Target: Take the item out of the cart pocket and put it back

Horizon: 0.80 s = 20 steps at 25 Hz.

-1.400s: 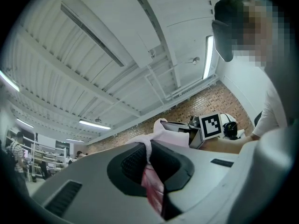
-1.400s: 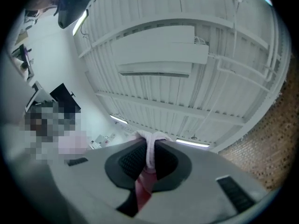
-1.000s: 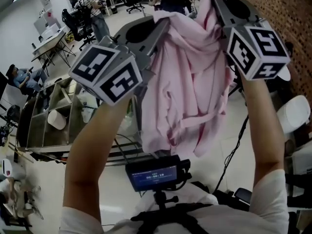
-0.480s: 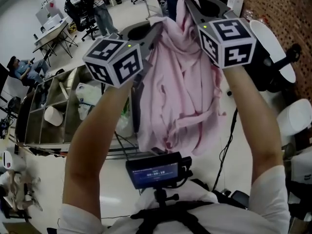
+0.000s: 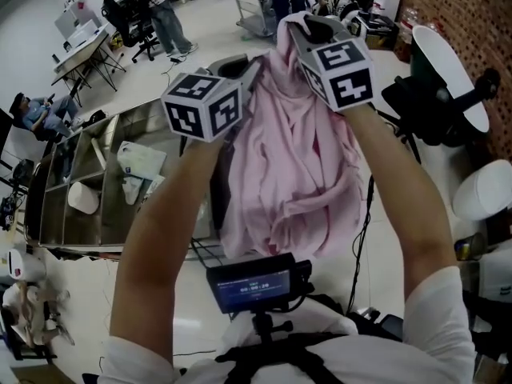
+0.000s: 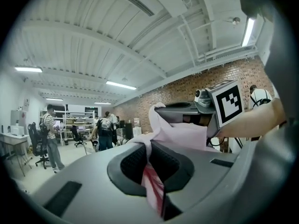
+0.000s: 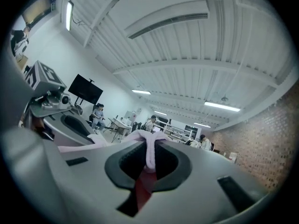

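Vertically, pink garment [image 5: 298, 166] hangs long axis down, top edge clamped in left gripper [image 6: 149, 161], right gripper [image 7: 148, 163]

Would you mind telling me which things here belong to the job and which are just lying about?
Job: pink garment, pinched by the left gripper and the right gripper; cart with pockets.
Lying about: white bag in the cart, office chair, small screen.

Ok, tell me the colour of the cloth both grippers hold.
Pale pink cloth, clearest in the head view.
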Tool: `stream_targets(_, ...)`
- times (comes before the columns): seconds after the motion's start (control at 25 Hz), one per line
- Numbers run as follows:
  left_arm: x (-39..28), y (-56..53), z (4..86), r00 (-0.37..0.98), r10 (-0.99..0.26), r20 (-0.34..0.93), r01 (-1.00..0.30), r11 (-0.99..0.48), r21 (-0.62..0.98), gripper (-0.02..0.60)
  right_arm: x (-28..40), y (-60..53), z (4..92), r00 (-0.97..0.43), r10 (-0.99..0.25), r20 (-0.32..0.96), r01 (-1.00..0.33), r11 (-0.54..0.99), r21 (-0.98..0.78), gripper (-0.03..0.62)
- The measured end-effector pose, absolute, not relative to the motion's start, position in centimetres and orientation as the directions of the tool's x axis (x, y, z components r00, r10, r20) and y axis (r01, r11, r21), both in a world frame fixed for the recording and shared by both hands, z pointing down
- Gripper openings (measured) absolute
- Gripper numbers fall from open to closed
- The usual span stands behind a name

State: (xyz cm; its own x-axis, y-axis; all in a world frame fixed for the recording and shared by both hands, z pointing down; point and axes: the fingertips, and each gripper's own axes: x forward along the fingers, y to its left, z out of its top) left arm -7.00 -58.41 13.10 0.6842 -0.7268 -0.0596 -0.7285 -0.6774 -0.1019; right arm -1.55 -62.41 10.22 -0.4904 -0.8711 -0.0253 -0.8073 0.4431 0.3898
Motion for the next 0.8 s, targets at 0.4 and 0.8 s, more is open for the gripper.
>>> stream_targets(0.4, -5.9, -61.2, 20.7, 0.671, -0.736, 0.092, -0.737, -0.675, -0.032, 0.0, -1.5, -66.9, 20.4, -0.48, -0.855, 0.198, -0.772, 0.518, 0.367, 0.018)
stream_targets(0.8, -5.1, -62.2, 27.9, 0.659, -0.722, 0.208, -0.75, -0.651, 0.117, 0.003, -3.5, -67.9, 29.2, -0.479, -0.774, 0.414, -0.687, 0.624, 0.372, 0.018)
